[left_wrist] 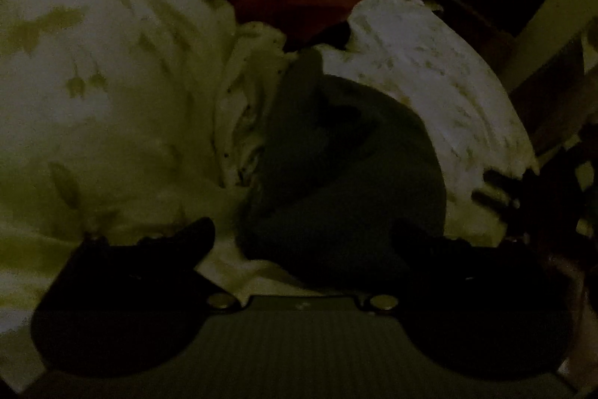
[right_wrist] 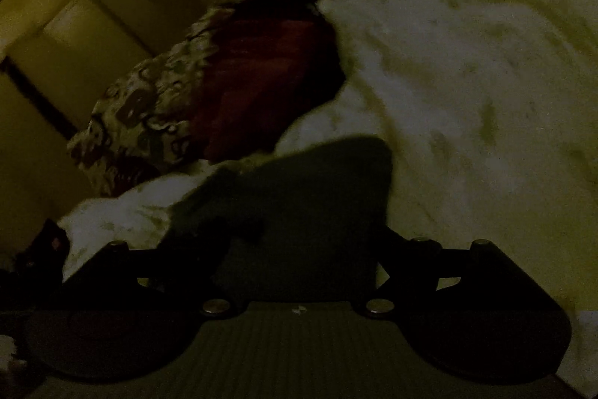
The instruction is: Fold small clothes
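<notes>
Black fingers of the left gripper (left_wrist: 302, 238) spread wide, gripping nothing; dark garment (left_wrist: 347, 174) lies between them on pale patterned bedding (left_wrist: 93, 92). Right gripper (right_wrist: 299, 249) likewise wide apart, same garment (right_wrist: 317, 197) just ahead. Red cloth (right_wrist: 261, 77) beyond. Dim, blurred.

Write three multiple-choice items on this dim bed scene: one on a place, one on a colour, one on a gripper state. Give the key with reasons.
1. Where does the dark garment lie?
A. on the pale printed bedding
B. on a chair
C. in a basket

2. What colour is the cloth beyond the dark garment?
A. blue
B. deep red
C. bright white

3. How does the left gripper stand?
A. shut on the garment
B. open, holding nothing
C. shut on a pillow

Key: 1 A, pale bedding shows on both sides of it; 2 B, both views show it red; 3 B, its fingers stand wide apart and pinch no fabric.
</notes>
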{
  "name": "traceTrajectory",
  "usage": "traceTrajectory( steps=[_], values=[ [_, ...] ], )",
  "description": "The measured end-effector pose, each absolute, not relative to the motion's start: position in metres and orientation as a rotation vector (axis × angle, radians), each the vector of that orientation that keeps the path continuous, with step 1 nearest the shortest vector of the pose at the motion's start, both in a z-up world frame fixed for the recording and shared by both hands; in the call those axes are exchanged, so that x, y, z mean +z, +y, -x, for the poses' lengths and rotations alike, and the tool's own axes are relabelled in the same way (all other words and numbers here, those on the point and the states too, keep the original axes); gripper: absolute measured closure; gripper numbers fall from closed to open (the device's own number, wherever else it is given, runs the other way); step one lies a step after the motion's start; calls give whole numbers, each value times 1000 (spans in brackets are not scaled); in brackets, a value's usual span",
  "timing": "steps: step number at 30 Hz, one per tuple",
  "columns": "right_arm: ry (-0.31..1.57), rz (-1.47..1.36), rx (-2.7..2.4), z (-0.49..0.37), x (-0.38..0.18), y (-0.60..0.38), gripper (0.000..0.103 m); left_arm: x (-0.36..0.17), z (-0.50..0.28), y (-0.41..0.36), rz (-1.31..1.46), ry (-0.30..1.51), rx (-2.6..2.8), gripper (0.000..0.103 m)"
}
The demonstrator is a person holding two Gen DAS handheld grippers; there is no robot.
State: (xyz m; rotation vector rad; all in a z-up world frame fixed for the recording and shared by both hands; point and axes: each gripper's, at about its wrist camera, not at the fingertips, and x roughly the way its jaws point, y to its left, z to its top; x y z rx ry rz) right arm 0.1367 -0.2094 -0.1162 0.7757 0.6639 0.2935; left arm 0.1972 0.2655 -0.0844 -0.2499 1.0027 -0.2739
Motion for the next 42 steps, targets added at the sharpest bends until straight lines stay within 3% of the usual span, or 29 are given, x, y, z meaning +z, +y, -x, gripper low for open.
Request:
traceTrajectory(
  steps=[15,17,21,35,42],
  values=[
    [731,-899,308,-137,-146,-199,0,-139,-240,237,228,1226,-390,1],
    [738,-903,309,-138,-148,-199,0,-139,-239,244,253,1229,-404,6],
    [747,-911,310,-137,-153,-203,0,-134,-234,263,297,1226,-412,27],
    [715,-1118,303,-177,-189,-210,0,-163,-245,261,403,1246,-470,29],
    [665,-1137,313,-200,-204,-195,0,-163,-236,242,305,1191,-404,38]
  ],
)
